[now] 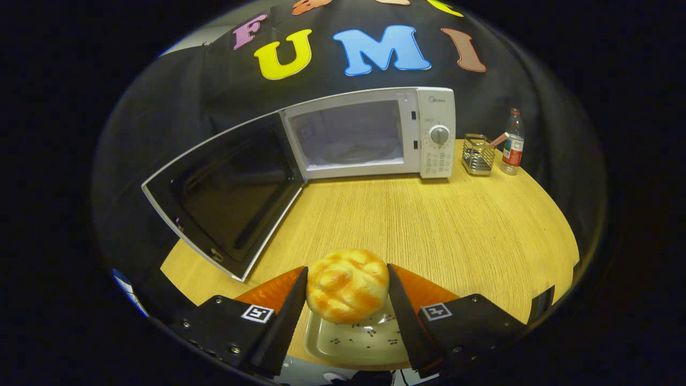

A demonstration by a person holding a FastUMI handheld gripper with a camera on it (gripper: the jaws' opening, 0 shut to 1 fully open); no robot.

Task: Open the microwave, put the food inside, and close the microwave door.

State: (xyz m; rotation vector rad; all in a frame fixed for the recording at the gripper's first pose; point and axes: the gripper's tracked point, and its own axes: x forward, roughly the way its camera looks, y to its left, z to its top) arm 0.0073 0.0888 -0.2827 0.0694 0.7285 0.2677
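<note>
Microwave (370,134), seemingly branded Midea, open; gripper (347,305) clasps bun (347,285).

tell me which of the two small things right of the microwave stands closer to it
The wire mesh holder: it stands just past the microwave, while the bottle is farther out.

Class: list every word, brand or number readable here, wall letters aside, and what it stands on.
"Midea": on the microwave, above its dial.
Dial and button markings: too small to read.
Bottle label: blurred.
Hand-held gripper, fingers pressing the bun: square coded markers, no words.
</note>
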